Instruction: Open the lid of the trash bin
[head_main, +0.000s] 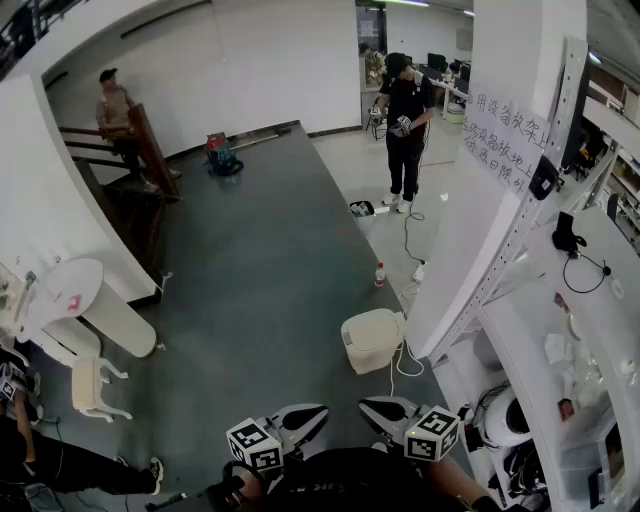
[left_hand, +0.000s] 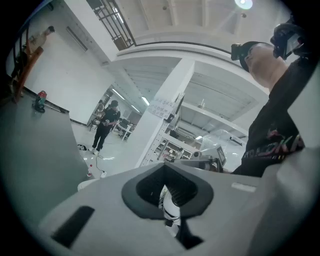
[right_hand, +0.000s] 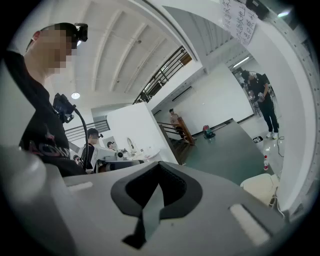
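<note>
Head view is showing you holding both grippers low at the bottom edge. The left gripper (head_main: 318, 412) and the right gripper (head_main: 368, 405) are angling toward each other, with their tips near but apart. Both are hanging above the dark floor (head_main: 250, 260) and touching nothing.

The trash bin (head_main: 372, 352) is standing on that floor ahead of the right gripper, clear of both tools and just beside the foot of the white column (head_main: 500, 200). Its cream lid (head_main: 368, 326) is lying flat on top, closed. A white cable (head_main: 405, 366) is curling on the floor just beside the bin, and a small bottle (head_main: 380, 274) is standing farther along the floor.

Left gripper view is showing your left jaws pressing together with nothing between them. Right gripper view is showing your right jaws sitting together in the same way, also empty. The bin is peeking in at that view's lower right edge, beside the column.

A person in black (head_main: 405, 110) is standing far down the room. Another person (head_main: 115, 105) is standing by the wooden staircase (head_main: 140, 170). A white chair (head_main: 90, 385) is sitting at the left, well apart from the bin.
</note>
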